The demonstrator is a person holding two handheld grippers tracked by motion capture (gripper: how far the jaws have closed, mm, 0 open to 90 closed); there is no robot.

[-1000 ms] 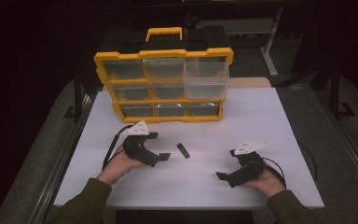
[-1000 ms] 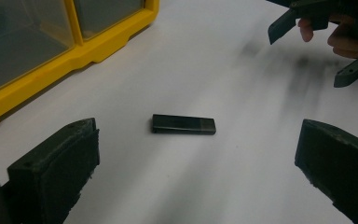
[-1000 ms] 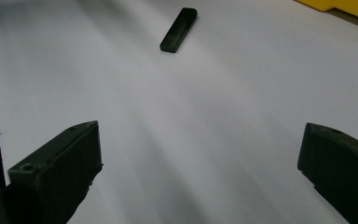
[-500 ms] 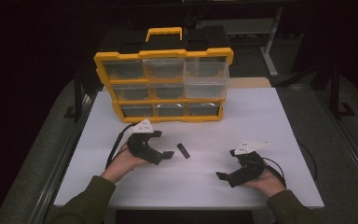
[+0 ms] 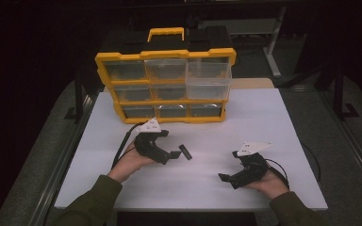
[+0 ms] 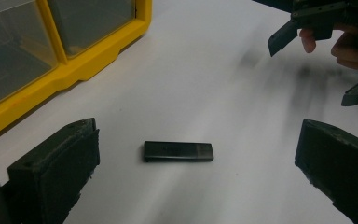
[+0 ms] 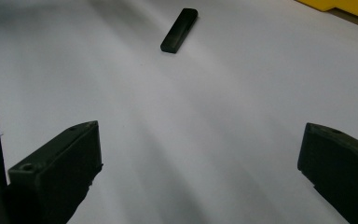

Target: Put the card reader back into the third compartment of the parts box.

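On the white table of the high view, the left gripper is seen with its jaws spread wide and nothing held between them; the small black stick lies flat just beyond its tips, apart from them. The gripper is carried by the left hand, which reaches forward from a green sleeve. The right gripper is held low by the right hand, well apart from the stick, its jaws parted and empty. A yellow organizer with clear drawers stands upright at the back of the table, behind both grippers.

Through the left gripper view, the two black jaws are shown wide apart at the lower corners, and the black stick lies flat on the table between and just ahead of them, touched by neither. The yellow organizer is seen at the upper left, the right gripper with fingers at the upper right.

Through the right gripper view, the jaws are likewise shown wide apart with bare table between them. The black stick lies far ahead, and a yellow corner of the organizer is caught at the top right.
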